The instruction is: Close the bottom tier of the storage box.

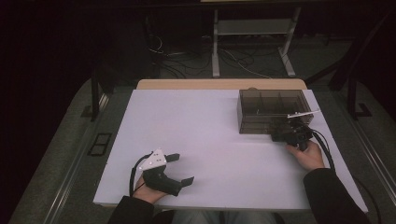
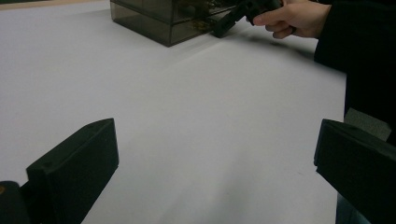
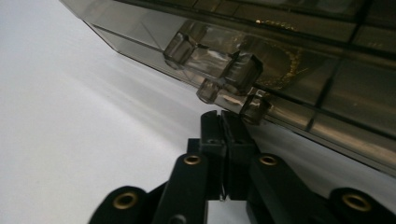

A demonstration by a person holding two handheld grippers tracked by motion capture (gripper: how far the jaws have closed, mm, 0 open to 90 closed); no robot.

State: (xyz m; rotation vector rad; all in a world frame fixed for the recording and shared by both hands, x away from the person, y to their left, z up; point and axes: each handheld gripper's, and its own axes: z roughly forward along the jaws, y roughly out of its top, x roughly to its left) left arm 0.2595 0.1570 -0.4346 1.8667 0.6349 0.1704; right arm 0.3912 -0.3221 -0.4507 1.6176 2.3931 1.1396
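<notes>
R gripper (image 3: 225, 122) (jaws closed) at box (image 1: 271, 109) latch (image 3: 219, 77).

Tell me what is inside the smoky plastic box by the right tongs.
Through the tinted walls of the box, divider walls form compartments, and something thin and gold glints. What it is cannot be made out; the dark plastic hides the rest.

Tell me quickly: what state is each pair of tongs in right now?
Left tongs: open, holding nothing, above the bare table.
Right tongs: closed, empty, tips at the latch of the dark plastic box.
</notes>
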